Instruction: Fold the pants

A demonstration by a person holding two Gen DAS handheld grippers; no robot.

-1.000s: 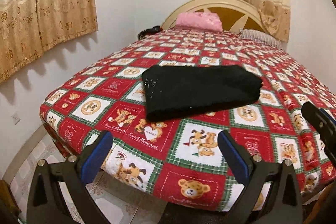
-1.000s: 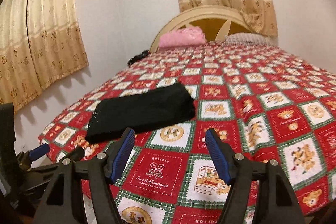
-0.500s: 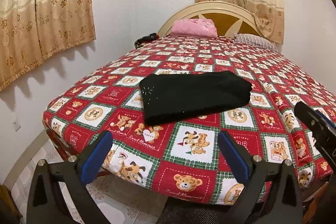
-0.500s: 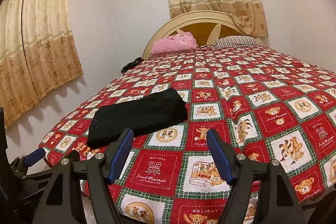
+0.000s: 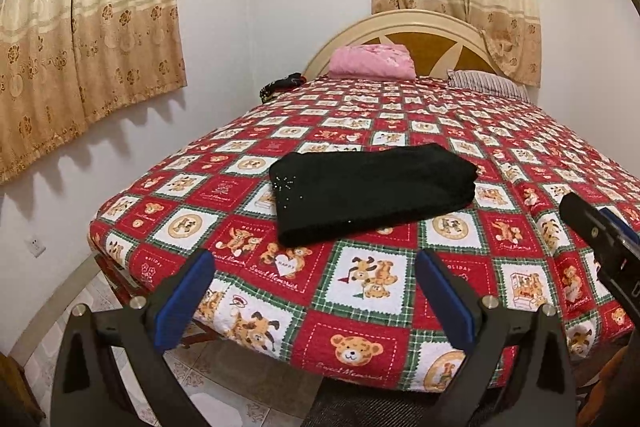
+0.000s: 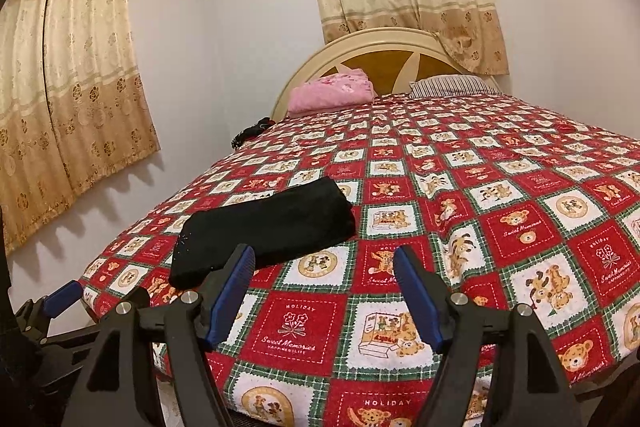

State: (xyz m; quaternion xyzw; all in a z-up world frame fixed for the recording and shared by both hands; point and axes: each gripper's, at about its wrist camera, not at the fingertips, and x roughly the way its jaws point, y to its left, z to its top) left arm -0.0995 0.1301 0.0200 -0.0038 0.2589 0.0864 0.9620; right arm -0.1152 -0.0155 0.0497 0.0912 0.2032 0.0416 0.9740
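Observation:
Black pants (image 5: 374, 193) lie folded into a thick rectangle near the foot end of the bed, on a red, white and green teddy-bear quilt (image 5: 352, 311). The same bundle (image 6: 268, 229) sits left of centre in the right wrist view. My left gripper (image 5: 316, 297) hovers open over the quilt's near edge, short of the pants, with nothing between its blue pads. My right gripper (image 6: 324, 291) is open too, held above the quilt just right of the pants and apart from them. Part of the left gripper (image 6: 60, 297) shows at the lower left of the right wrist view.
A pink folded blanket (image 5: 372, 61) and a striped pillow (image 5: 486, 83) lie by the rounded headboard (image 5: 436, 39). A small dark object (image 5: 282, 85) rests at the bed's far left edge. Curtains hang on the walls. Tiled floor (image 5: 224, 367) shows below the quilt's edge.
Both views have drawn back and tilted up a little, so the pants look smaller and farther off. The pants have not moved and both grippers stay open.

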